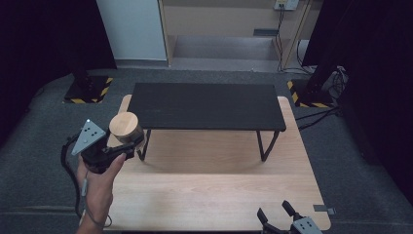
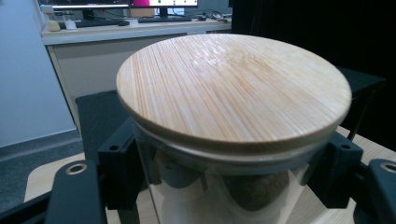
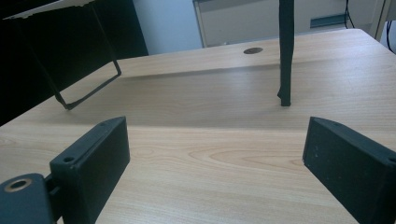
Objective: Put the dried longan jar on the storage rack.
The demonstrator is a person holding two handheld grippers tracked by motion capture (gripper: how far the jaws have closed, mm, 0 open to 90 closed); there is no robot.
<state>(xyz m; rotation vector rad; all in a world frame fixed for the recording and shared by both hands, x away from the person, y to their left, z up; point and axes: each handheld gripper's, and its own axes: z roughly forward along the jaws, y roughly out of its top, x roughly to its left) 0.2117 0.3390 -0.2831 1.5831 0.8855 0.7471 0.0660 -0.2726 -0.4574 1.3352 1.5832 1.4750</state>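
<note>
The left gripper (image 1: 127, 142) carries a glass jar (image 2: 224, 186) with a bamboo lid (image 2: 233, 86), clamped between its jaws. The right gripper (image 1: 280, 214) waits wide open, empty. Next probably: setting it on the black shelf (image 1: 207, 105) or bench (image 1: 214, 195).

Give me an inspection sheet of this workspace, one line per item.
Surface: light wooden table, bare at the front.
Job's things: glass jar with bamboo lid, dark lumps inside; black riser shelf standing on the table.
Clutter: nothing seen.
Tongs: left tongs shut on the jar; right tongs open, empty.
Cables: lead trailing from the left tongs; wall cables.
Surroundings: grey carpet, hazard-striped stand bases.
</note>
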